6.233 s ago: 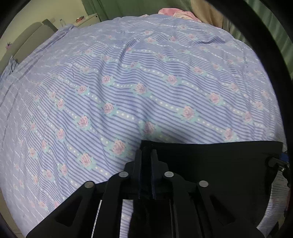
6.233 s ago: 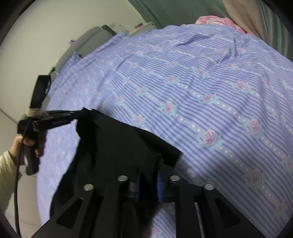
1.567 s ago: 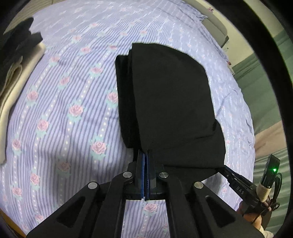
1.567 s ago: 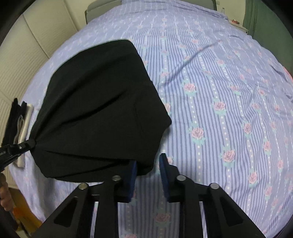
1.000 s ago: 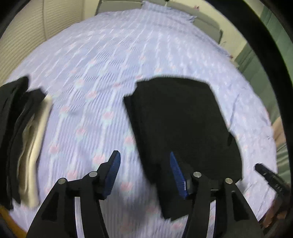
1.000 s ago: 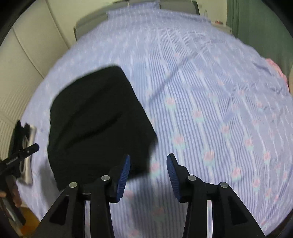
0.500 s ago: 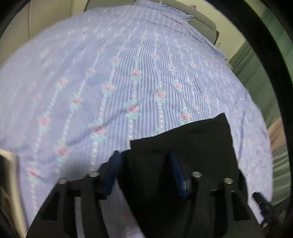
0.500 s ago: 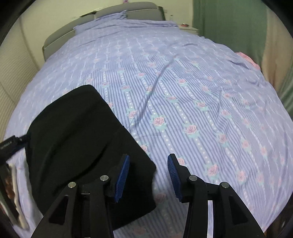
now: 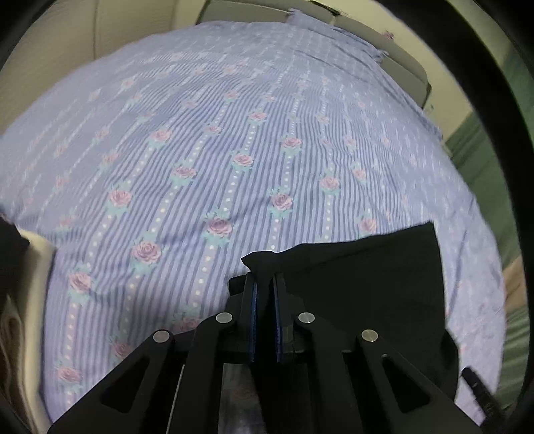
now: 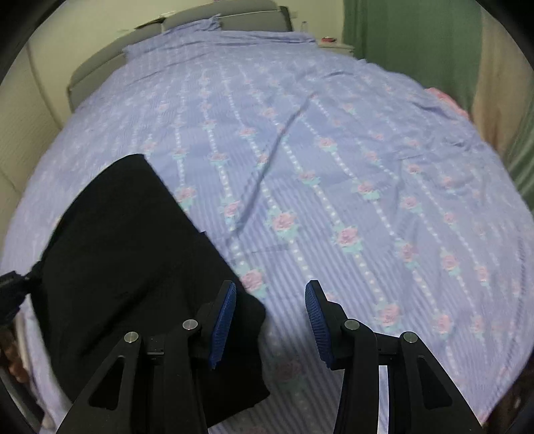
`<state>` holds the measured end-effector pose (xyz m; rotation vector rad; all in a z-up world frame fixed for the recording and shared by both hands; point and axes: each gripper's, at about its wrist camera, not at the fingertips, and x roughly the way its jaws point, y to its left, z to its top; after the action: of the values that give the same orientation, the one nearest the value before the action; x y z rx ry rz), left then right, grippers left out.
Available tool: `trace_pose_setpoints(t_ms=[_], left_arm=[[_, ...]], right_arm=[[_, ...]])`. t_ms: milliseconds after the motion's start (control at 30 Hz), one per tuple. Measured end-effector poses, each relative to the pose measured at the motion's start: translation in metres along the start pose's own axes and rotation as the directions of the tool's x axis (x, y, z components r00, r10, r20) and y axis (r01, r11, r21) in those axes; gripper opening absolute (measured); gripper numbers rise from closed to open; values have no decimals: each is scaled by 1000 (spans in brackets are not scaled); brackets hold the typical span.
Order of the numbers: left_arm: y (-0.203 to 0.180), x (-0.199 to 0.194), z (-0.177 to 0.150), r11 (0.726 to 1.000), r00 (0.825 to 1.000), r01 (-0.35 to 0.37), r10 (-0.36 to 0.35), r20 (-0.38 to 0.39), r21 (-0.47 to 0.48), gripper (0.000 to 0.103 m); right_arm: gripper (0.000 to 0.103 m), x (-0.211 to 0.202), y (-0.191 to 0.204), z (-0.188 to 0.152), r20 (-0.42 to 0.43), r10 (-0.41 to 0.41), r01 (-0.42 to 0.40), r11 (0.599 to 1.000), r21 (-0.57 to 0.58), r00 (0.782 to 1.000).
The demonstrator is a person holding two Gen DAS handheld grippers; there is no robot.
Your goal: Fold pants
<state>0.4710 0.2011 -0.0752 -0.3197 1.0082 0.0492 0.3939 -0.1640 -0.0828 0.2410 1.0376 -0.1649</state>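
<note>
The black pants (image 10: 126,240) lie folded into a block on the striped floral bedsheet (image 10: 333,150), at lower left in the right wrist view. My left gripper (image 9: 263,280) is over their corner, its jaws closing tight with the blue pads pressing on a raised fold of the pants (image 9: 367,283). In the right wrist view, the left gripper (image 10: 13,283) appears at the left edge, on the cloth's far-left corner. My right gripper (image 10: 270,290) stands open above the near right corner. Its left finger is over the cloth and nothing is pinched.
A stack of folded cream and black clothes (image 9: 20,300) lies at the left edge of the bed. A grey headboard (image 10: 200,16) and green curtain (image 10: 400,33) stand behind. A pink cloth (image 10: 444,96) sits at the bed's far right edge.
The left gripper came down from above the bed onto the pants' corner and shut on it. The right gripper drew closer to the near corner and stayed open.
</note>
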Motion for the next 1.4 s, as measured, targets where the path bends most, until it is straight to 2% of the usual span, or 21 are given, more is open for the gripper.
trace_pose_setpoints(t_ms=[167,233,267,400,500,533,600,633,667,767,800,833,867,900,933,967,1000,1033,1167,1267,1400], left_arm=[[-18,3,-5,992,996,-89,88,15,90,12],[-21,4,-5,990,994,-109,108,15,94,12],[-20,4,-4,989,993,-117,116,14,91,12],[-23,3,-5,985,989,-150,149,17,81,12],[-31,4,-8,973,980,-198,196,30,117,13],[-35,4,-8,967,977,-214,212,34,135,14],[-41,-1,-8,948,962,-271,267,49,165,27],[-44,-8,-7,934,949,-316,309,70,166,43],[-47,-19,-6,922,936,-350,336,108,162,54],[-69,-61,6,895,899,-397,335,283,202,70],[-76,-67,11,898,903,-378,304,303,227,72],[-85,-70,20,905,922,-329,247,299,268,72],[-94,-68,29,913,946,-262,179,272,312,72],[-105,-62,38,914,971,-168,90,220,369,72],[-119,-52,48,902,987,-79,12,158,424,72],[-130,-44,54,885,993,-19,-36,109,466,72],[-147,-29,62,847,995,61,-92,34,528,70],[-160,-18,68,821,994,97,-113,-6,563,67],[-208,37,84,721,983,180,-100,-156,669,60],[-233,68,88,697,972,201,-54,-229,689,56],[-249,91,87,708,951,244,-39,-308,663,52]], right_arm=[[40,22,-17,2,-51,129,-125,989,78,990],[25,32,-24,5,-65,183,-174,976,129,981],[6,36,-25,6,-80,199,-187,973,138,977],[1,26,-29,-4,-99,132,-117,982,147,986],[1,16,-35,-19,-126,61,-41,988,149,990],[1,16,-37,-25,-146,71,-48,987,155,987],[1,18,-39,-36,-177,95,-65,984,167,980],[1,16,-41,-38,-175,83,-53,983,174,981],[3,13,-43,-38,-165,70,-40,983,180,984],[7,0,-47,-30,-97,129,-106,971,213,987],[19,-4,-49,-26,-74,145,-125,965,229,987],[28,-7,-51,-23,-52,161,-143,958,247,986],[42,-10,-54,-20,-30,173,-159,950,269,984],[44,-11,-56,-19,-19,180,-167,944,283,984],[44,-10,-58,-18,-10,193,-181,935,306,981],[44,-8,-60,-17,-11,207,-192,926,326,978],[44,-5,-62,-17,-14,225,-205,913,353,974],[44,-2,-64,-18,-14,234,-211,900,381,972],[44,9,-72,-20,5,225,-197,841,503,974],[44,25,-72,-23,21,248,-210,769,604,969],[44,34,-71,-27,32,227,-186,702,687,973]])
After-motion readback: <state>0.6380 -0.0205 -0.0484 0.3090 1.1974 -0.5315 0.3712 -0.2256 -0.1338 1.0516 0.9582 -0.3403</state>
